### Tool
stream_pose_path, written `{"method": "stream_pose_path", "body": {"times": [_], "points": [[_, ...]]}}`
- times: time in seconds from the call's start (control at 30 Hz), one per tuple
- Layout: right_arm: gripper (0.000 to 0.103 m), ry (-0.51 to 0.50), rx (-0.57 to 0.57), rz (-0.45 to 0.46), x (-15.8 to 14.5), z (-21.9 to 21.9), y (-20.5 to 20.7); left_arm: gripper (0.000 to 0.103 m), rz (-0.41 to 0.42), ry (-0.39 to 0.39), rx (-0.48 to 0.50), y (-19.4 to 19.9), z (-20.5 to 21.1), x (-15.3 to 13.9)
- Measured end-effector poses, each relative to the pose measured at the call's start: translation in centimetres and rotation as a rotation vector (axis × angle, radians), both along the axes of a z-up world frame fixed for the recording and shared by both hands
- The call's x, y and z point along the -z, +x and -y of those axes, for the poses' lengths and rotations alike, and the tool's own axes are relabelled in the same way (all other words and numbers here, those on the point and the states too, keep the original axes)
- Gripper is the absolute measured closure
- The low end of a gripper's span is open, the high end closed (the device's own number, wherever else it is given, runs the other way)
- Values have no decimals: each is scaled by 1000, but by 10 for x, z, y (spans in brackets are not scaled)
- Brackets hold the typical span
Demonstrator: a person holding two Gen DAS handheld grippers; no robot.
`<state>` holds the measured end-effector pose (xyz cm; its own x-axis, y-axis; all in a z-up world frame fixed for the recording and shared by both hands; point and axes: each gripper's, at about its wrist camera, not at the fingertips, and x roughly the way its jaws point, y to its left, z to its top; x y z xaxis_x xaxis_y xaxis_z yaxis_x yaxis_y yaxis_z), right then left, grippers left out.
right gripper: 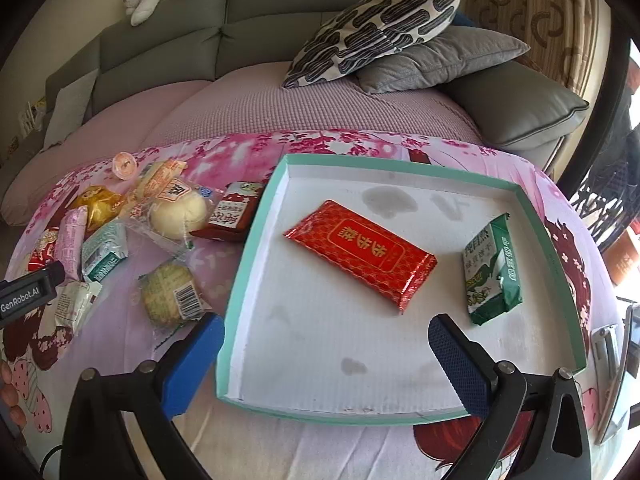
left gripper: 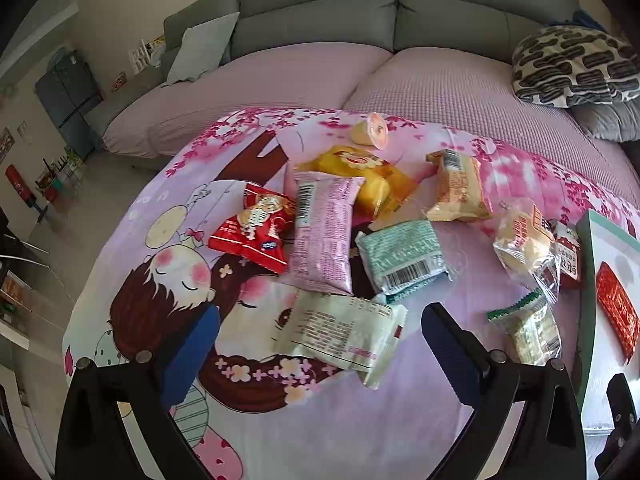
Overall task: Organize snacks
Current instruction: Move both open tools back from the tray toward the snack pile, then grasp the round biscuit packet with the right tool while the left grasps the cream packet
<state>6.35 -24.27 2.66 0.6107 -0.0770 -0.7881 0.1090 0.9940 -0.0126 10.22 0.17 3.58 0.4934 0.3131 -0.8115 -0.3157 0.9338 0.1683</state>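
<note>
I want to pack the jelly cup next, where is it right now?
The jelly cup lies on its side at the far edge of the snack pile, just beyond the yellow packet, outside the tray.

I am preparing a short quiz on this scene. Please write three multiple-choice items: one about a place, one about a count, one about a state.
1. Where does the red flat packet lie?
A. inside the teal-rimmed box
B. on the sofa
C. under a cushion

2. How many snacks lie in the box?
A. none
B. two
C. five

3. How is the right gripper?
A. shut on a packet
B. open, holding nothing
C. out of view

Answers: 1 A, it rests on the white floor of the box. 2 B, the red packet and the green packet. 3 B, its blue pads stand wide apart.
</note>
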Motion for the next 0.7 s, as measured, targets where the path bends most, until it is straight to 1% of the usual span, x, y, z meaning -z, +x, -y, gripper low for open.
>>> {"method": "stream_pose_path", "body": {"times": [0.13, 0.27, 0.4, 0.57, 0.7], "points": [[0, 3, -51, 5, 0, -25, 4, 2, 19, -15, -38, -4, -25, -4], [0, 5, -107, 16, 0, -51, 9, 2, 28, -35, -44, -5, -44, -4], [0, 10, -152, 35, -1, -70, 14, 2, 32, -39, -13, -2, -51, 0], [0, 34, -171, 43, 5, -82, 23, 2, 20, -92, 53, 3, -48, 10], [0, 42, -197, 35, 15, -93, 30, 2, -24, -131, 104, 11, -41, 27]]}}
